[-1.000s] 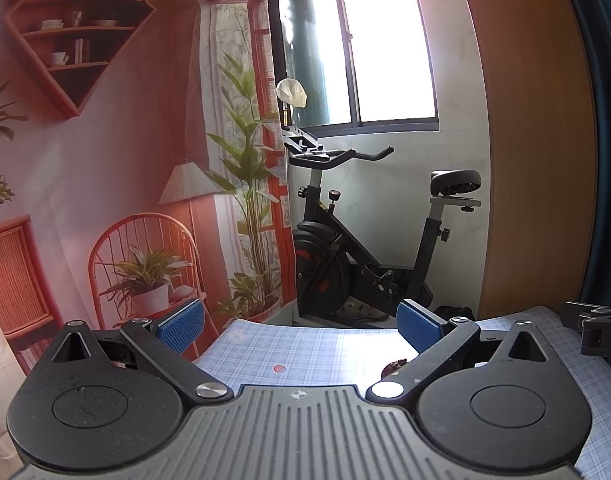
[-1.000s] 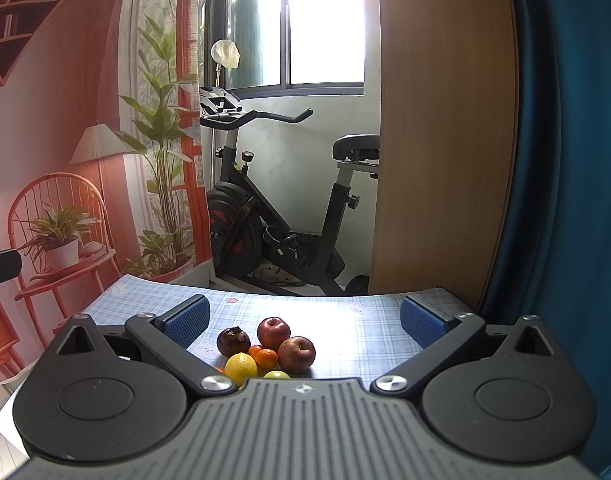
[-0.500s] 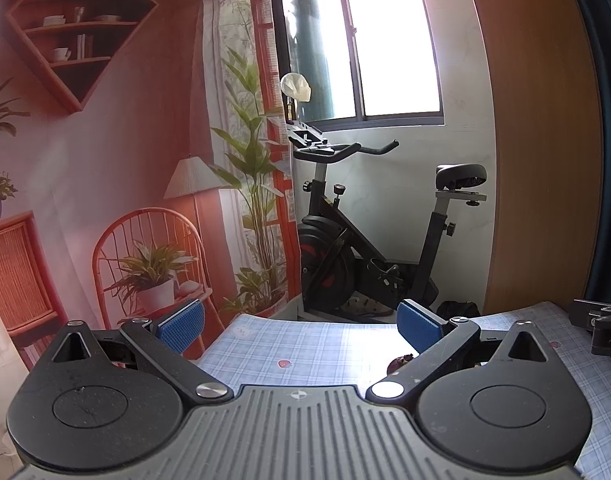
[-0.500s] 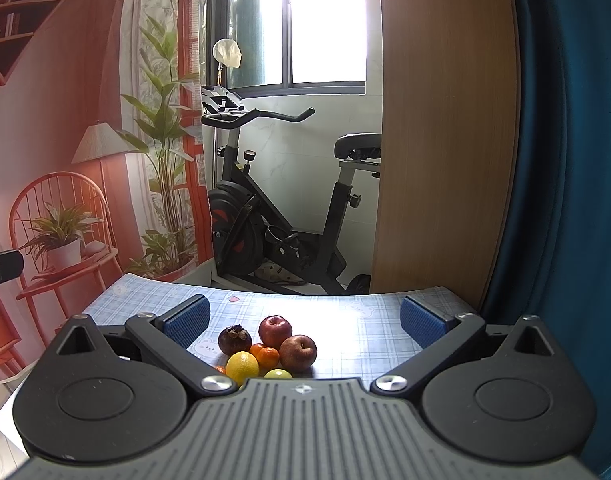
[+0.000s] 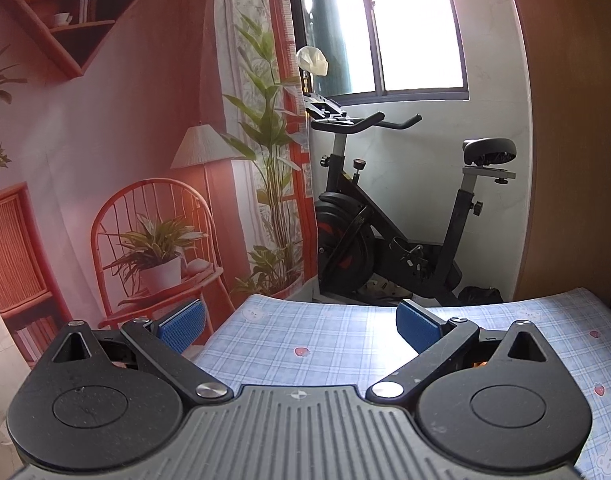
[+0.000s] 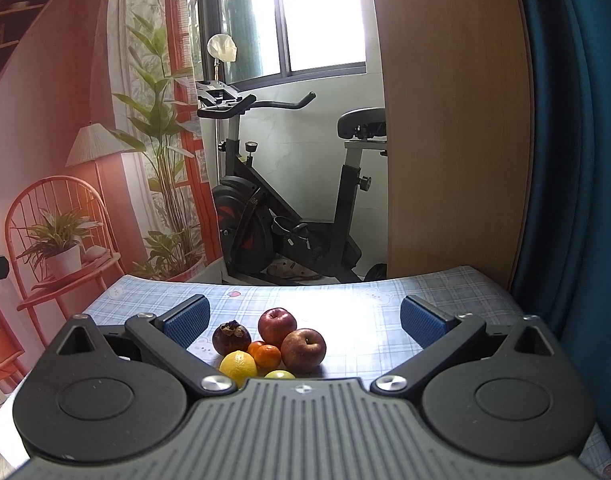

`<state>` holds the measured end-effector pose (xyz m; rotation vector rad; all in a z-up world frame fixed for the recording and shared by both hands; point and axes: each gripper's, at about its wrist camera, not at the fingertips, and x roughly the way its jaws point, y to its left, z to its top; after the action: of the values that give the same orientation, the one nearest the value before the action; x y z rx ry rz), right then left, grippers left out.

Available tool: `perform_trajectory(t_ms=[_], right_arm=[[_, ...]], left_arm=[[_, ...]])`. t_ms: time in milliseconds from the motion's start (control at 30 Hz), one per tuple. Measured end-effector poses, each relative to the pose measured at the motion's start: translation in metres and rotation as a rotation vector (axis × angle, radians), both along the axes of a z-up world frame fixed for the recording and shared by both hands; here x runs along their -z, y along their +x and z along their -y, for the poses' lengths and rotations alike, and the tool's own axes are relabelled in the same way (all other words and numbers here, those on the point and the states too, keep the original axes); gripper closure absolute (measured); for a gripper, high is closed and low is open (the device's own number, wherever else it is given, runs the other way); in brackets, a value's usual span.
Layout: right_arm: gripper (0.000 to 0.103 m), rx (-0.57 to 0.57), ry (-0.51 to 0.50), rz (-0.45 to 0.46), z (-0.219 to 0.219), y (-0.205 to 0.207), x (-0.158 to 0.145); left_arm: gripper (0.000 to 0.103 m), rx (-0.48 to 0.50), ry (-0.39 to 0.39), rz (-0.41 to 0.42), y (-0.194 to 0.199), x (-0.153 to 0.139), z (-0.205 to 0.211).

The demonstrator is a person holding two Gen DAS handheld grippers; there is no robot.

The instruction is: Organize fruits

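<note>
Left gripper (image 5: 301,324) spread wide, nothing between its blue pads (image 5: 181,326); it hangs over the checked tablecloth (image 5: 325,344), no fruit in its view apart from a sliver of orange glimpsed through the right finger linkage, too small to identify.

Right gripper (image 6: 303,320) also spread wide and empty. Fruit cluster sits on the cloth near the camera, between the fingers, left of centre: far apple (image 6: 277,325), near apple (image 6: 303,350) touching it, dark mangosteen (image 6: 231,337) at left, two small oranges (image 6: 267,355) in the middle, one half hidden. Lemon (image 6: 238,365) in front; second yellow fruit (image 6: 279,375) mostly cut off by the gripper body, kind unclear.

Exercise bike (image 6: 289,216) stands beyond the table's far edge.
</note>
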<state>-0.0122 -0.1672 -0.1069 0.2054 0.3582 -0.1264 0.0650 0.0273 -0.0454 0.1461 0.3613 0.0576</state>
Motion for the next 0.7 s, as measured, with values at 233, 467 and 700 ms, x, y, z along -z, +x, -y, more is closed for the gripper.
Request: perform_trajectory(t_ms=[233, 467, 700], right_arm=[[0.0, -0.023, -0.018, -0.02, 0.002, 0.024, 0.039], [0.0, -0.075, -0.025, -0.064, 0.002, 0.044, 0.062], [0.004, -0.092, -0.121, -0.121, 0.004, 0.06, 0.072]], left_arm=[[0.006, 0.043, -0.008, -0.078, 0.034, 0.036, -0.009], [0.008, 0.112, -0.107, -0.128, 0.057, 0.068, -0.025], [0.011, 0.142, -0.112, -0.139, 0.069, 0.084, -0.026]])
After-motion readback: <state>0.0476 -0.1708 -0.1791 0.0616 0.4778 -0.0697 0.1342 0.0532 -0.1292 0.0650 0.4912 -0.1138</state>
